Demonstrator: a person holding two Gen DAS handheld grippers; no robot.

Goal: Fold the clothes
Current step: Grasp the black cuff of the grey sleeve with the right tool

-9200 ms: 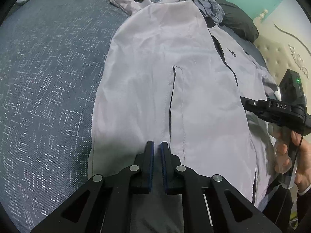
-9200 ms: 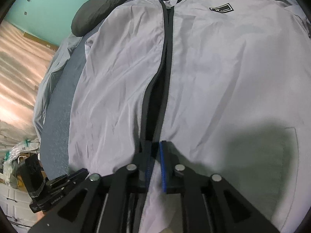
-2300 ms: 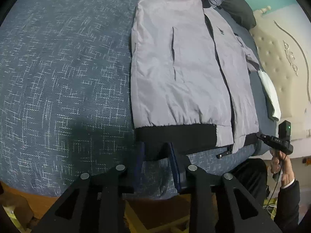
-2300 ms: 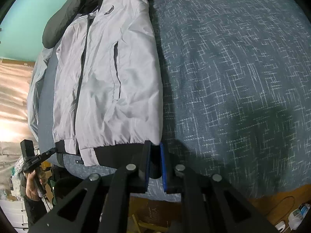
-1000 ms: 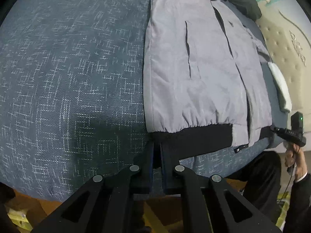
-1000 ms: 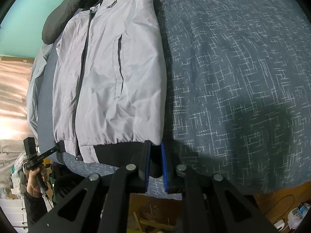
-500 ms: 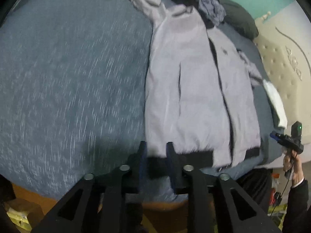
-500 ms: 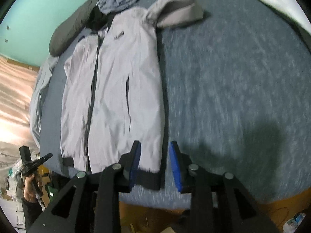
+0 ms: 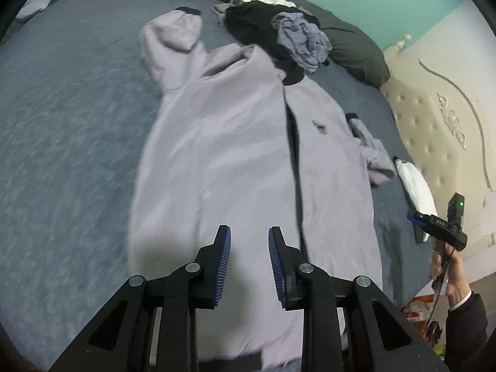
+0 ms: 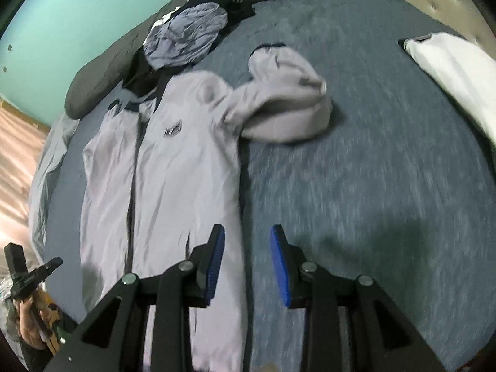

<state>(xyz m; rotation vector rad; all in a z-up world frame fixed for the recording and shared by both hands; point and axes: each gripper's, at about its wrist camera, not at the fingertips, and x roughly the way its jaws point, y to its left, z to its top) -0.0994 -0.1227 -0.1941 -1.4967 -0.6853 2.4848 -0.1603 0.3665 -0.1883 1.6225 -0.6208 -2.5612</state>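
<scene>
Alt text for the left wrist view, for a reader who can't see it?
A grey jacket lies flat, front up, on a blue bed, under the open, empty left gripper. The right gripper shows at the right edge, clothes piled beyond the collar.

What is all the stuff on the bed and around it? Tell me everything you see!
jacket: one, light grey with dark trim, flat on the bed, front up.
bedspread: one, blue, under the jacket.
clothes pile: one heap, black, blue-grey and white, by the jacket's collar.
long pillow: one, dark grey, at the bed's far edge.
white cloth: one, near the bed's edge.
headboard: one, cream, tufted.
wall: turquoise.
left tool: open, empty, above the jacket.
right tool: open, empty, above the jacket's edge.
</scene>
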